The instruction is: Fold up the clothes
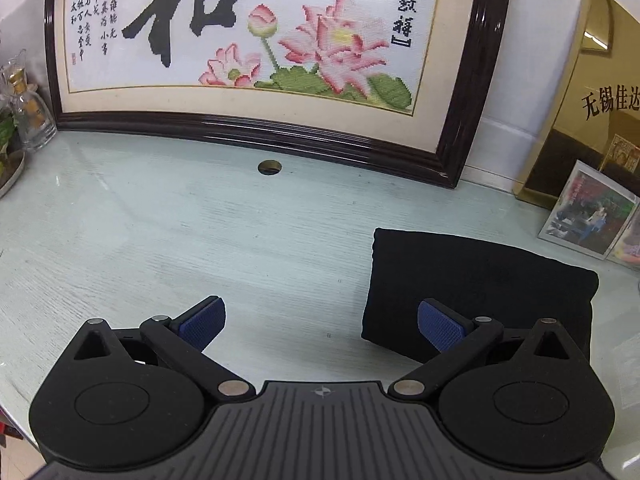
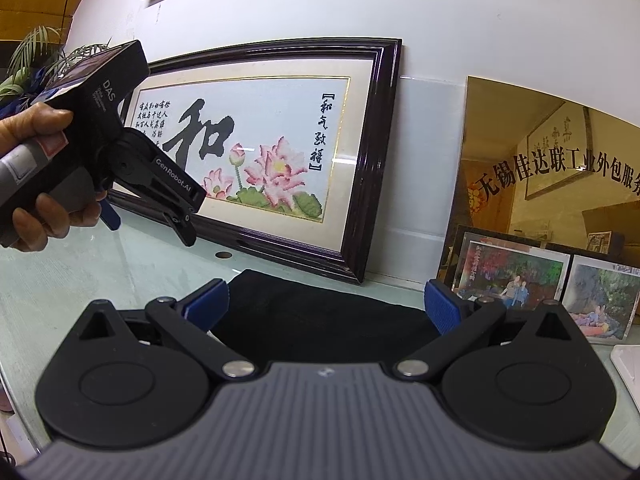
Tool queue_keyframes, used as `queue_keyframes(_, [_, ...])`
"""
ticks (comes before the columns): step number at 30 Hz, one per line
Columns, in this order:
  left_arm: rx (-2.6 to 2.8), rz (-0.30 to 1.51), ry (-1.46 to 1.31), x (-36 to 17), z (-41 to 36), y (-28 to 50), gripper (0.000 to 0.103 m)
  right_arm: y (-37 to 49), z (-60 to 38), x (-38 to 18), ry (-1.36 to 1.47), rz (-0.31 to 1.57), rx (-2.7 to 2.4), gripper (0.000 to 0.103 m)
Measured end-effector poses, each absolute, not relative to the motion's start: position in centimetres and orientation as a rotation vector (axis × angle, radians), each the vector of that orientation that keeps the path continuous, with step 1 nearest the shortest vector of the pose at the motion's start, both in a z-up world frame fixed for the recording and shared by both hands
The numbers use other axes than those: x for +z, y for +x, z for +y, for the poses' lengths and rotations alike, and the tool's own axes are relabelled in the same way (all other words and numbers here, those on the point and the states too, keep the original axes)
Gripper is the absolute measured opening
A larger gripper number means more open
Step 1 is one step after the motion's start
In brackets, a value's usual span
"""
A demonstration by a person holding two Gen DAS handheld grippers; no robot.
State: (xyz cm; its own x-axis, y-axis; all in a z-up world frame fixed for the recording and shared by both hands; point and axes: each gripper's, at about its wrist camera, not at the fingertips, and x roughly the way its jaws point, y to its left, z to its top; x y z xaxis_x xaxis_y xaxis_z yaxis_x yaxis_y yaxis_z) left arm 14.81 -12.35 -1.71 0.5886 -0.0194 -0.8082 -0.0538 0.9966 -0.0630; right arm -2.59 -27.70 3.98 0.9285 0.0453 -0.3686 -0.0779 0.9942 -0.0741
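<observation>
left gripper [image 1: 322, 322] jaws wide apart, holding nothing, above the pale tabletop [image 1: 160, 248]. right gripper [image 2: 326, 306] likewise spread, empty. folded black cloth [image 1: 480, 284] lies flat on the table, under the left gripper's right finger, near the framed lotus embroidery [image 1: 256, 40]. a hand [image 2: 38, 168] grips the left tool.

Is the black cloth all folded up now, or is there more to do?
It looks about done. The black cloth lies on the table as a neat folded rectangle. Nothing is in hand: the left gripper and right gripper are both open and empty. I see no other clothes left to fold.
</observation>
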Motion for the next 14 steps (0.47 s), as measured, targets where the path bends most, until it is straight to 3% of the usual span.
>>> queue_keyframes(14, [0.040, 0.858, -0.036, -1.23, -13.16, 14.06, 0.103, -3.03, -27.98, 3.97, -0.088, 0.380, 0.057, 0.103])
